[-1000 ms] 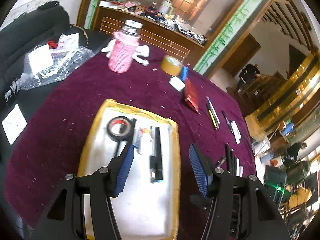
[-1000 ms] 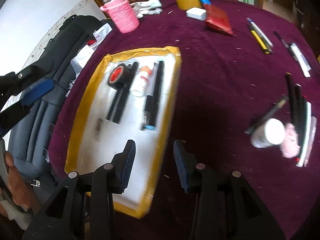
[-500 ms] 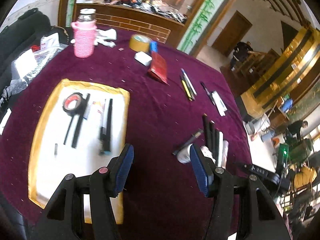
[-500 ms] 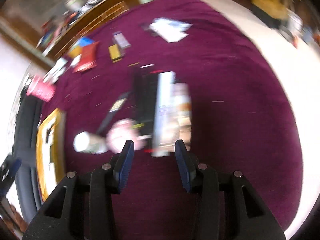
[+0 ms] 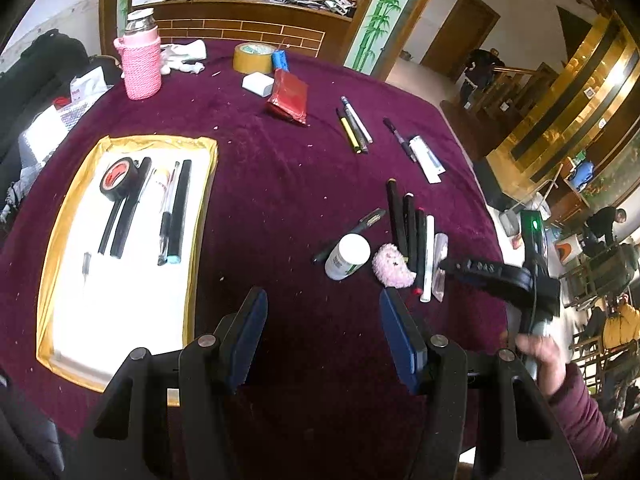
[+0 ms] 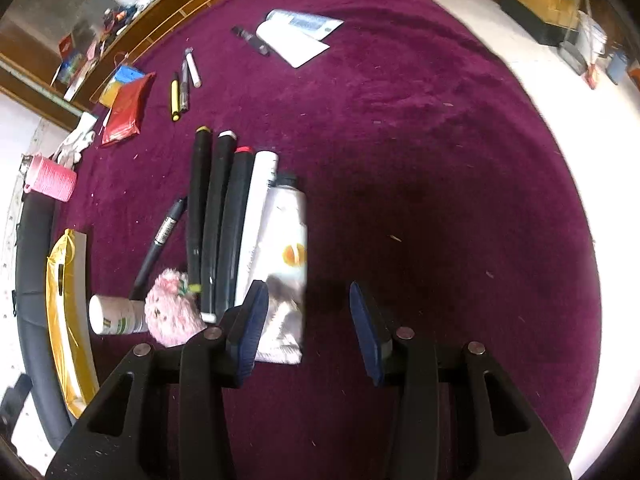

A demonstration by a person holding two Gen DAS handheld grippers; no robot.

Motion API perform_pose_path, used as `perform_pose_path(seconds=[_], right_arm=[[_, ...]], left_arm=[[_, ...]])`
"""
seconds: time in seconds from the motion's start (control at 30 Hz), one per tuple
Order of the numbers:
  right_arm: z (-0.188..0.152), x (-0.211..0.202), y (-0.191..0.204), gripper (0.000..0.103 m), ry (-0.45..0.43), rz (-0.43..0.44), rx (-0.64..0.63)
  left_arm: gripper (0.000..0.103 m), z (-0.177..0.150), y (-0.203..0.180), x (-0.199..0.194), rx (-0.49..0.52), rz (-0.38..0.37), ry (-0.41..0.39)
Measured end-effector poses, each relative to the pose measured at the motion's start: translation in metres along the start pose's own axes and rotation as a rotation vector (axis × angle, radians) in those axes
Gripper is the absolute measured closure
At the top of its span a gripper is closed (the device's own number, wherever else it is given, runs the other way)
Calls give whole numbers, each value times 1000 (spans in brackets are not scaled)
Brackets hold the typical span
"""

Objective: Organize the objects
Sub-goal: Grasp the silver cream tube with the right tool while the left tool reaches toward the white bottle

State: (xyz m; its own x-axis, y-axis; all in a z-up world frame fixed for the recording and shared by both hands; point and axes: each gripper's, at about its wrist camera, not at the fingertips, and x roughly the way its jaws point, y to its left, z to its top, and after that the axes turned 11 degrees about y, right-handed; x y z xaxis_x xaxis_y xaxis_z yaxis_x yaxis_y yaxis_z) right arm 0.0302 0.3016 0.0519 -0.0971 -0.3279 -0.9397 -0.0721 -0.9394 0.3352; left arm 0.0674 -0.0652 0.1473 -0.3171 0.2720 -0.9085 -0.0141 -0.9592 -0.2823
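Observation:
A gold-rimmed white tray (image 5: 64,216) lies at the left of the purple cloth. It holds a black tape roll (image 5: 118,176), black markers and a pen. Right of it lies a cluster: black markers (image 5: 408,232), a white bottle (image 5: 347,257), a pink fluffy ball (image 5: 394,270) and a white tube (image 6: 284,232). My left gripper (image 5: 322,296) hangs open over bare cloth between tray and cluster. Just above the tube's near end hovers my right gripper (image 6: 308,288), open. Its left finger covers part of the tube, and neither pad presses on it.
At the far side stand a pink-sleeved flask (image 5: 140,64), a tan tape roll (image 5: 254,58), a white box (image 5: 258,82) and a red pouch (image 5: 290,96). More pens (image 5: 354,124) lie mid-table. The table's round edge (image 6: 576,184) drops off at the right. A dark chair sits left of the tray.
Both grippers left the tray and swung right. The left now hangs over bare cloth, the right over the marker cluster and tube. Both stay open and hold nothing.

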Motion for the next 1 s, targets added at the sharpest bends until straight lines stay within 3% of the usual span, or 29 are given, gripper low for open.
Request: perform_pose_path(seconds=[0.1,0.23,0.47,0.77,1.0], right_arm=[[8,5,8,63,-4,-37,-38],[17,5,21,63,-22,-154,-93],[13,2,11,63,-37,-234,-134],[3,-18,-36,66,-80,-205,-56],[-10,-18,-29,66,-64,-192,-98]], left_arm=[[51,-3,1,2,-13,11,2],[51,-3,-2,7,-19,14,13],[51,6,-20,27,7,-28,53],[51,13,-29,47,3,-22,76],[51,10,-34,54,22,-7,76]])
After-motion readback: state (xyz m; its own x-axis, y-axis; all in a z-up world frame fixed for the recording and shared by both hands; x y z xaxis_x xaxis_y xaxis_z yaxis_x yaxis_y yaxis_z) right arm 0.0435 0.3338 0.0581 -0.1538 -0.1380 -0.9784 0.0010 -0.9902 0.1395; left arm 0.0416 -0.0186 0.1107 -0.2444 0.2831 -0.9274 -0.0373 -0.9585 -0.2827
